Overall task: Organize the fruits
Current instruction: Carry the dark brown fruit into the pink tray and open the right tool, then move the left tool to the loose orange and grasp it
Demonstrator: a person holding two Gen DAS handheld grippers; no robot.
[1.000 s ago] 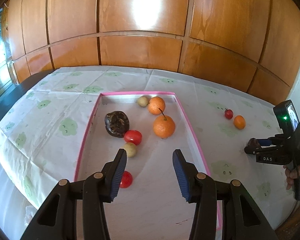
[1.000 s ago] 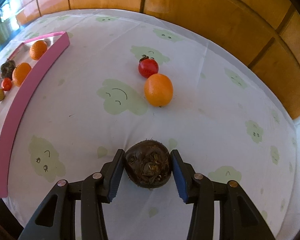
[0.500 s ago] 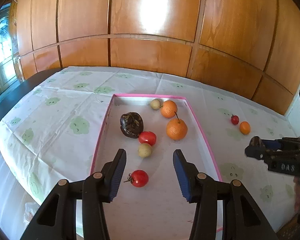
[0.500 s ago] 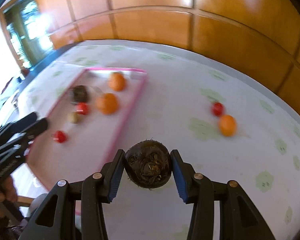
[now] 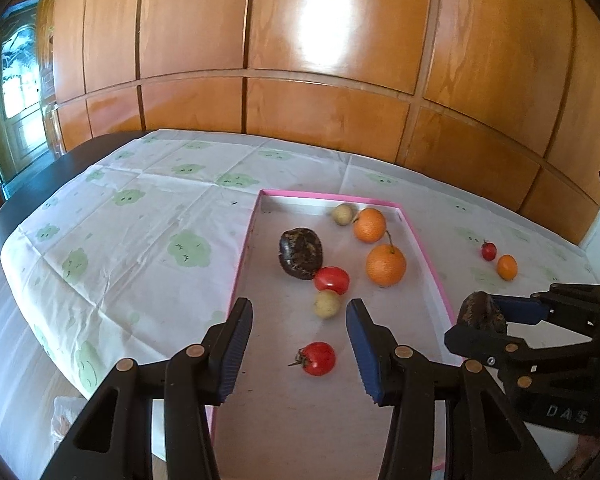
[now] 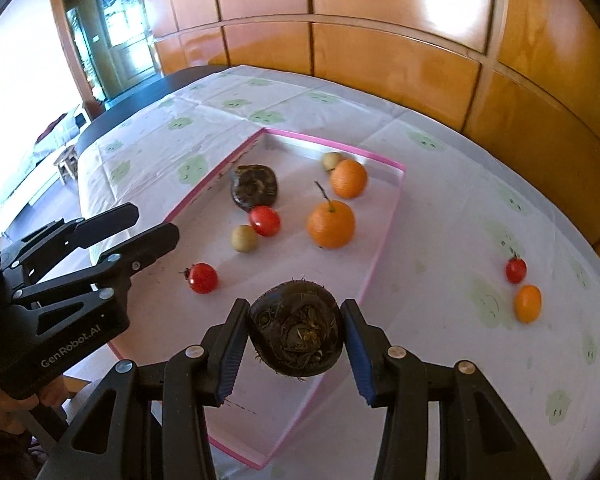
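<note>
My right gripper (image 6: 295,320) is shut on a dark brown, hairy round fruit (image 6: 296,330), held over the near right side of the pink-rimmed tray (image 6: 380,256). The left wrist view shows that gripper (image 5: 480,316) at the tray's right rim (image 5: 428,264). My left gripper (image 5: 299,312) hovers open over the tray's near end, nothing between its fingers. In the tray lie a second dark fruit (image 5: 301,253), two oranges (image 5: 385,265), two tomatoes (image 5: 318,358) and two pale round fruits (image 5: 327,303).
A small tomato (image 6: 515,270) and a small orange (image 6: 527,303) lie on the patterned tablecloth right of the tray. Wood panelling stands behind the table. A hand (image 6: 4,412) holds the left gripper at the lower left. The table's near edge drops off close by.
My right gripper has carried the dark fruit up and leftward from the tablecloth to the tray. The left gripper has drifted slightly and stays open.
</note>
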